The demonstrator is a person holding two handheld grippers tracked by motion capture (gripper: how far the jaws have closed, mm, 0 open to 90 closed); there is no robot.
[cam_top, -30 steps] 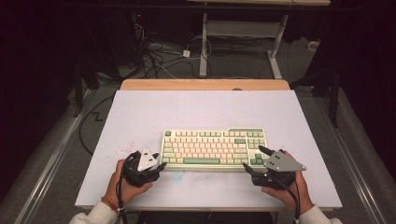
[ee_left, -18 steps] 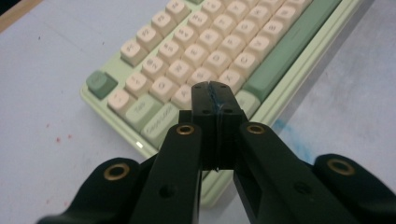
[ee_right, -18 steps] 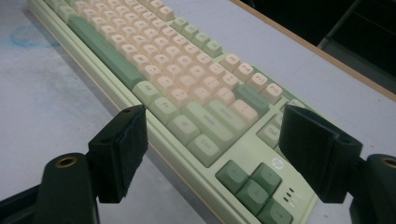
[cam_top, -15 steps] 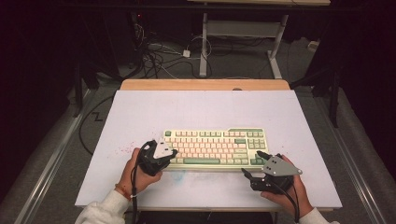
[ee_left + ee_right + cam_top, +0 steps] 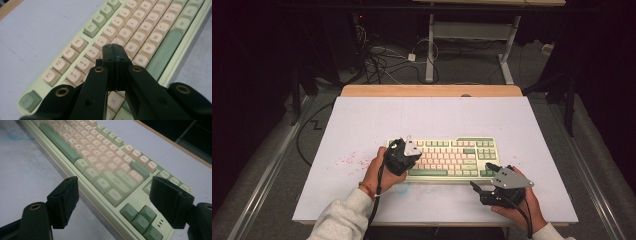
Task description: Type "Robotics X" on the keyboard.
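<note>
Keyboard point(image 5: 447, 158) first: it lies in the lower middle of the high view, on the pale table point(image 5: 362, 120), long side running left to right across the frame, cream keys in the centre with green keys at its edges.

Your left gripper point(image 5: 404, 156) sits over the keyboard's left end in the high view, just left of centre in the frame, and your left hand point(image 5: 379, 170) grips it from the lower left. In the left gripper view, its jaws are pressed together with nothing between them, and the joined tip point(image 5: 115, 51) hangs over the letter rows in the middle of the frame, near the G and H keys; whether it touches a keycap you cannot tell. The function row point(image 5: 75, 45) runs diagonally through the upper left of that view.

Your right gripper point(image 5: 484, 187) is in the lower right of the high view, on the near side of the keyboard's right corner, held by your right hand point(image 5: 519, 207). In the right gripper view its jaws stand wide apart, one at the lower left and one at the right edge, holding nothing. Between them lie the arrow keys point(image 5: 140, 216) and the green bottom row point(image 5: 100, 180), and the spacebar point(image 5: 58, 141) stretches toward the upper left.
</note>
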